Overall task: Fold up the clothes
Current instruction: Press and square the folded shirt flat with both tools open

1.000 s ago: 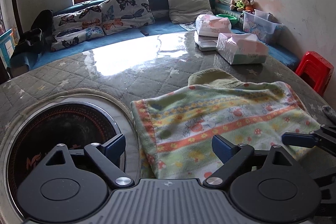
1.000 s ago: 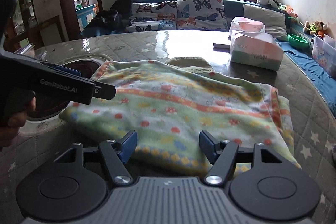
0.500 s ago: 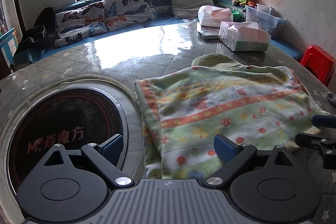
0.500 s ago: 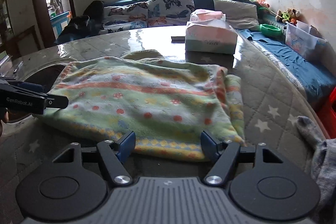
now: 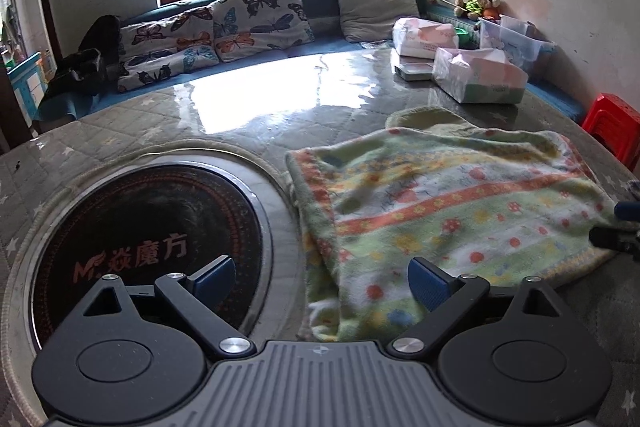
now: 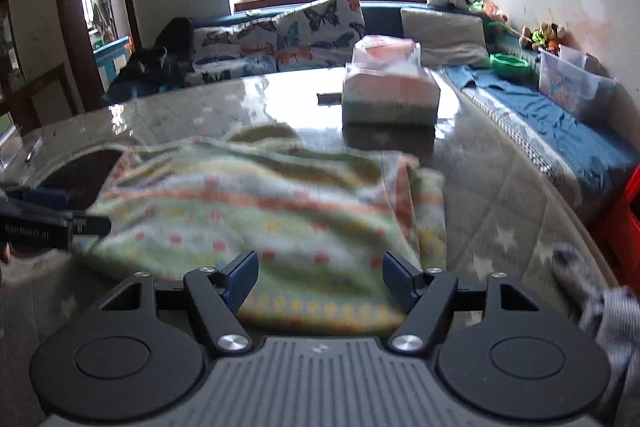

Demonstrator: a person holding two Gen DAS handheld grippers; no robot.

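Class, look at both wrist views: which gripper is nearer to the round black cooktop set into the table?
Left. The left gripper hovers at the round black cooktop, one finger over its rim. The right gripper sits at the patterned towel's near edge, across the towel from it.

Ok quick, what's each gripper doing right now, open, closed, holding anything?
Left gripper: open, holding nothing, over the near edge of the blanket.
Right gripper: open, holding nothing, at the blanket's near edge.

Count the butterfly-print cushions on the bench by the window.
2. One butterfly cushion lies low at the left; the other butterfly cushion leans beside it on the right, next to a plain grey cushion. More may be hidden.
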